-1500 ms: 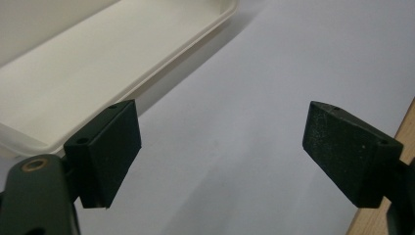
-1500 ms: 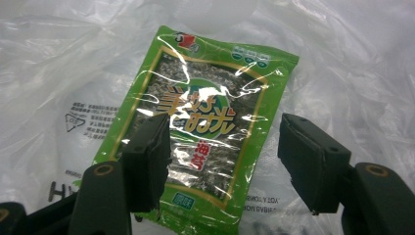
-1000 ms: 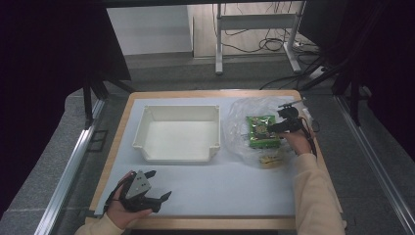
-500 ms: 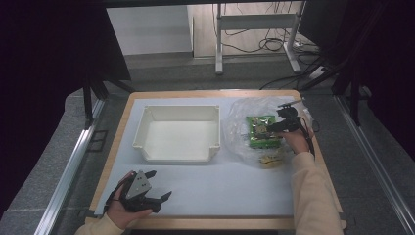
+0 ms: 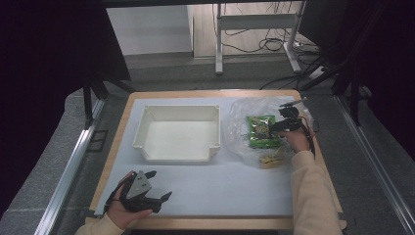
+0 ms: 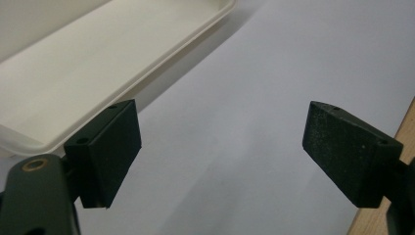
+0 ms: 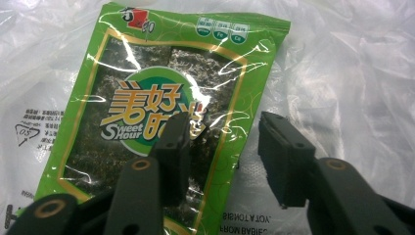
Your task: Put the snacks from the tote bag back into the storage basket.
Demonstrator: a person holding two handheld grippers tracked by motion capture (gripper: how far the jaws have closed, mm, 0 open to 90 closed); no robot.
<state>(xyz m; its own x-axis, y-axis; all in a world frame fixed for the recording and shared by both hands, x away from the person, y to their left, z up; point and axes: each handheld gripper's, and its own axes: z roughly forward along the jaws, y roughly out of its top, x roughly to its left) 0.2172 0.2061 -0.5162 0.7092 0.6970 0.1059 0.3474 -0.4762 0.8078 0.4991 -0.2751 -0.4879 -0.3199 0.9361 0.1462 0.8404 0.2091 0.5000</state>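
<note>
A green seaweed snack packet (image 5: 262,131) (image 7: 161,98) lies on a clear plastic bag (image 5: 240,122) (image 7: 342,73) at the right of the table. My right gripper (image 5: 278,126) (image 7: 222,127) hovers at the packet's right edge. One jaw is over the packet and the other over the bag, so the edge lies between them. Its jaws have just been closing, but a gap remains and the pads do not press on the packet. My left gripper (image 5: 161,185) (image 6: 222,132) rests open at the front left over the white mat, holding nothing.
A white rectangular tray (image 5: 176,108) (image 6: 98,73) stands in the middle of the table, left of the bag. A small yellowish packet (image 5: 268,159) lies at the bag's near edge. The wooden table edge (image 6: 391,210) runs just beside the left gripper.
</note>
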